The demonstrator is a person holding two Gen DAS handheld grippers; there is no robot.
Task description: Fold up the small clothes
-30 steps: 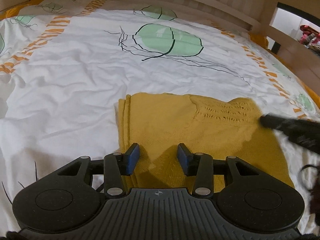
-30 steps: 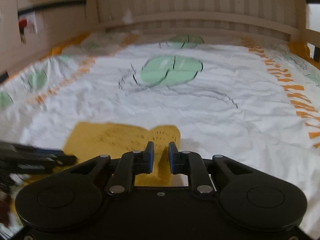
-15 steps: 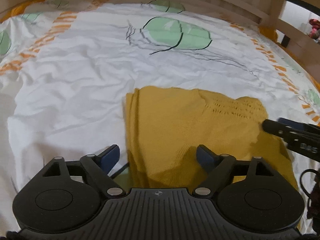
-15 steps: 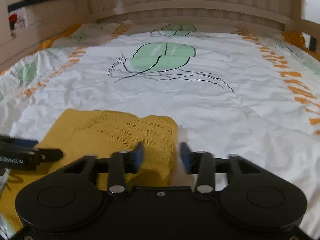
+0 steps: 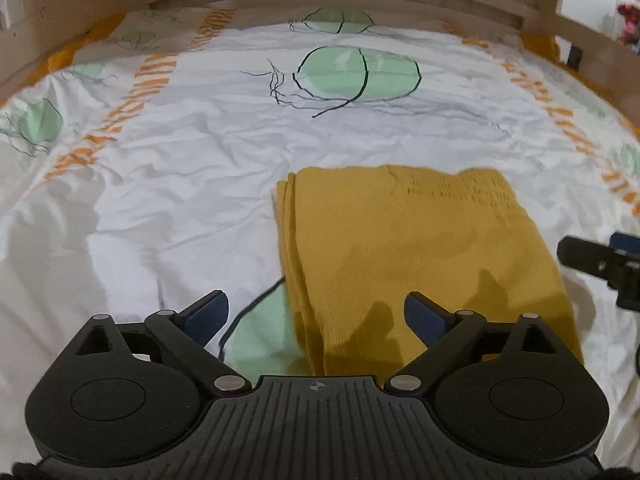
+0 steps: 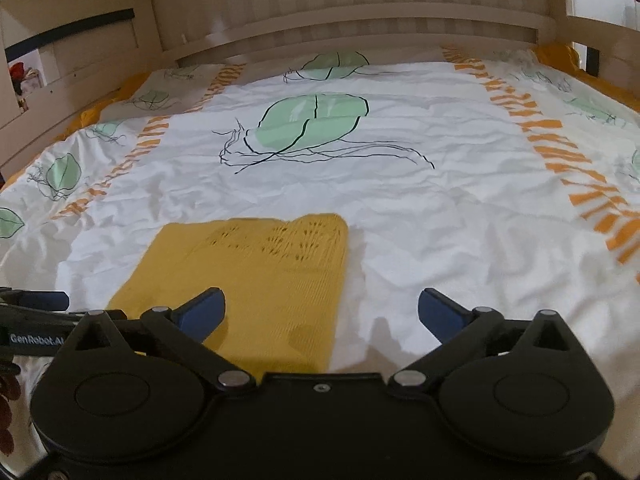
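A mustard-yellow knitted garment (image 5: 420, 240) lies folded into a flat rectangle on the bed, its layered edge on the left. It also shows in the right wrist view (image 6: 256, 276). My left gripper (image 5: 316, 314) is open and empty, held just above the garment's near left corner. My right gripper (image 6: 320, 312) is open and empty, above the garment's near right corner. The right gripper's fingers (image 5: 592, 258) show at the right edge of the left wrist view, and the left gripper's fingers (image 6: 36, 304) at the left edge of the right wrist view.
The bed sheet (image 6: 440, 220) is white and wrinkled with green leaf prints and orange stripes. A wooden slatted headboard (image 6: 360, 8) stands at the far end and wooden rails (image 5: 592, 40) run along the sides.
Both grippers have opened wide and let go of the garment. Both have drawn back and up, and the garment now lies flat and folded.
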